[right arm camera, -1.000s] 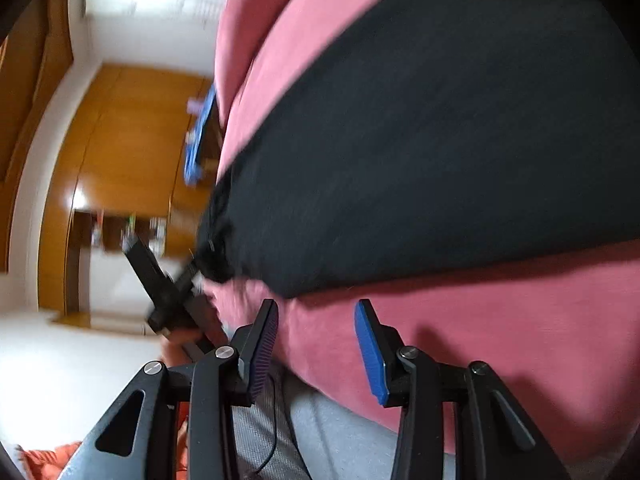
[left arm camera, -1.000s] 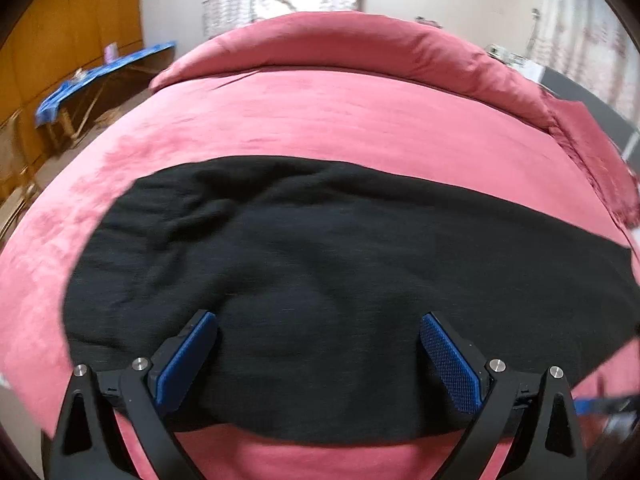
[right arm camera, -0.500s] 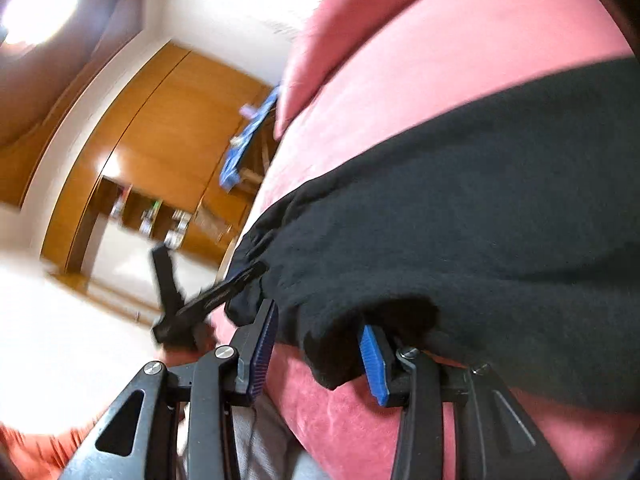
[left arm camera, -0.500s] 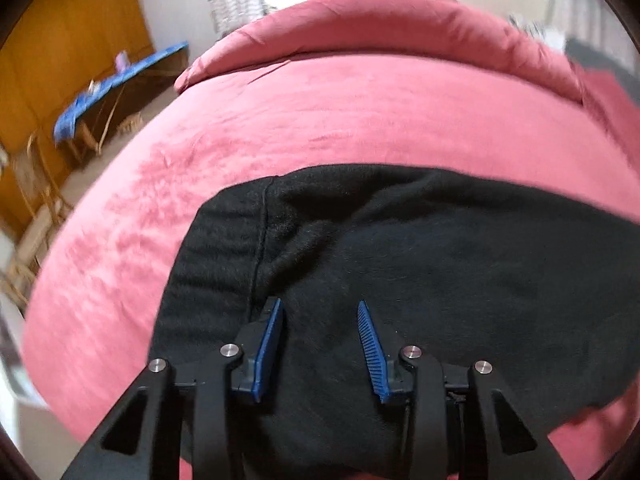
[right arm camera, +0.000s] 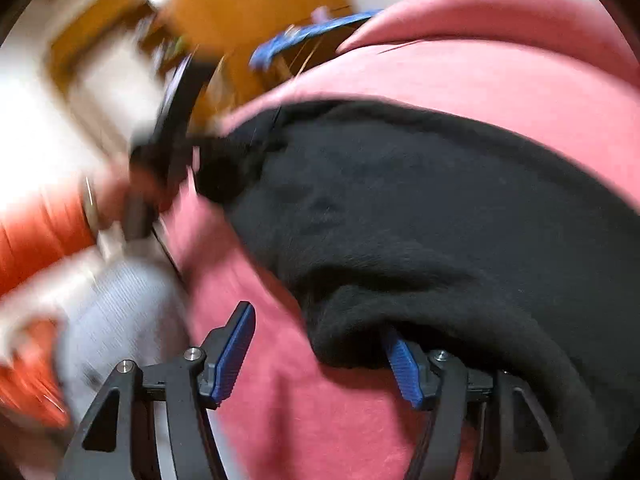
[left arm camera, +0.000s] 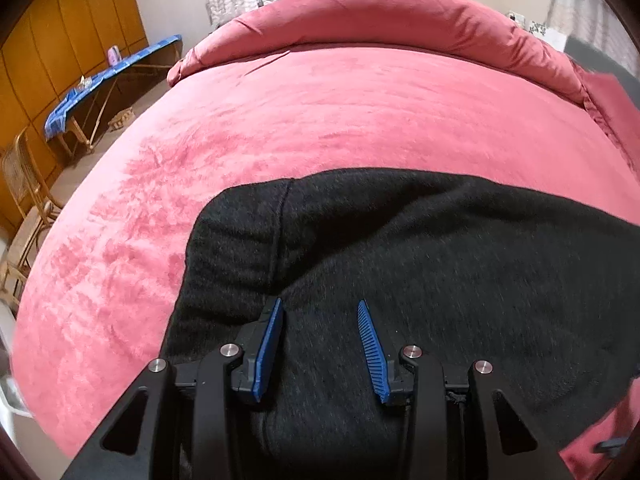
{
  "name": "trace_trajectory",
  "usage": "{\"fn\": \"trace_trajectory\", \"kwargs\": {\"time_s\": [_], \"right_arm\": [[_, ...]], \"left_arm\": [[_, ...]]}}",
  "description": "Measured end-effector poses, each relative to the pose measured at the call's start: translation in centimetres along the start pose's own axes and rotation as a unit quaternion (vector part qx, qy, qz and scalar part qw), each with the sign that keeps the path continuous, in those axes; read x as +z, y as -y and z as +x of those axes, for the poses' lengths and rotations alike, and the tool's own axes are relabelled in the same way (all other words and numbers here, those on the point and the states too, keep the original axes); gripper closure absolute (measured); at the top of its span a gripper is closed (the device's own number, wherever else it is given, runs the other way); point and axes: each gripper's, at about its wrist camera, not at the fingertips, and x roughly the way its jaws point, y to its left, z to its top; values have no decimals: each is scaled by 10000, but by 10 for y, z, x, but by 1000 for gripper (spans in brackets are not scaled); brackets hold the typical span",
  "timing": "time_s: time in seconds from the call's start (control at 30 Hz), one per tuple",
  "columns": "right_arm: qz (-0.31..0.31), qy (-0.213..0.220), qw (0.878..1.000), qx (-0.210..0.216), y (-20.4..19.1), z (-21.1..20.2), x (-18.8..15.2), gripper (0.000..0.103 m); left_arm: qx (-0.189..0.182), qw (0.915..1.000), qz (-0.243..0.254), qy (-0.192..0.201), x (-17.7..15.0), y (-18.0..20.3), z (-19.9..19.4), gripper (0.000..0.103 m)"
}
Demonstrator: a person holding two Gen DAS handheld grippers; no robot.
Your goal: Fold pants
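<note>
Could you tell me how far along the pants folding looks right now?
Early on. The black pants lie mostly spread across the pink bedspread. The left claw has fabric bunched between its fingers; the right claw is open at the near edge. No finished fold shows yet.

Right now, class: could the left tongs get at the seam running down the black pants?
Probably yes. The left tongs sit over the black pants, jaws parted around a bunched ridge of cloth. The seam lies just ahead, uncovered, with nothing between.
</note>
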Motion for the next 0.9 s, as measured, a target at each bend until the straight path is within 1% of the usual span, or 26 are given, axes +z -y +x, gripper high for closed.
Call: {"fn": "trace_trajectory", "kwargs": {"time_s": [0.03,0.07,0.1,0.13,0.17,0.2,0.23,0.27,0.3,0.33,0.37,0.4,0.43,0.47,0.5,0.53,0.57,0.6,0.63,0.67,0.7,0.73,0.77,0.83,0.87,0.9], "right_arm": [[-336,44,9991,-271,-9,4,0,38],[-701,69,9958,-580,-15,9,-3,40],[-853,46,9935,-752,-17,13,-5,53],[-778,78,9930,-881,-13,14,-7,62],[-435,166,9959,-777,-3,9,-9,72],[-23,256,9986,-466,7,3,-9,78],[357,348,9987,-132,15,-6,-11,81],[608,463,9968,216,16,-17,-15,86],[540,627,9953,502,5,-33,-20,98],[352,743,9937,760,-11,-49,-24,98],[260,808,9933,790,-25,-62,-30,98],[204,884,9936,674,-34,-70,-36,98],[231,903,9936,642,-35,-74,-41,98],[406,838,9932,696,-33,-70,-48,98],[503,743,9937,678,-35,-60,-50,98],[571,486,9952,627,-34,-46,-58,98],[588,256,9962,589,-39,-29,-51,97],[640,-132,9969,440,-39,-12,-59,95],[720,-438,9956,404,-39,-2,-64,94],[809,-641,9938,413,-41,7,-72,90],[796,-488,9947,429,-44,-1,-73,81],[776,-386,9952,449,-45,-10,-74,78],[780,-253,9958,416,-46,-25,-73,77],[870,175,9955,344,-45,-53,-68,77],[956,535,9936,292,-41,-73,-65,75],[1016,732,9919,200,-38,-84,-61,72]], "left_arm": [[2,10000,10,10,0,1,1,62],[12,10000,32,20,0,2,1,62],[24,10000,69,33,0,3,0,62],[27,9999,110,50,-1,4,-1,62],[16,9999,135,60,-2,4,-2,62],[-5,9998,167,67,-3,3,-3,62],[-22,9998,188,62,-3,3,-4,62],[-41,9998,193,55,-3,2,-5,63],[-49,9998,191,53,-4,2,-5,64],[-52,9998,196,54,-4,2,-5,64],[-40,9997,211,70,-5,2,-6,64],[9,9996,270,97,-6,5,-6,64],[69,9994,334,116,-8,7,-6,64],[111,9991,384,126,-9,9,-7,64],[145,9988,444,116,-9,11,-8,64],[147,9987,472,97,-10,11,-10,64],[137,9986,495,84,-10,11,-12,64],[108,9985,531,74,-11,9,-14,64],[63,9983,566,74,-11,8,-16,64],[-40,9982,580,129,-14,5,-22,64],[-169,9981,546,227,-17,0,-30,64],[-238,9980,505,291,-20,-4,-35,64],[-293,9977,406,451,-26,-11,-43,64],[-278,9962,109,815,-38,-27,-61,54],[-303,9947,-40,977,-43,-35,-67,43],[-238,9937,-147,1084,-47,-41,-72,32]]}}
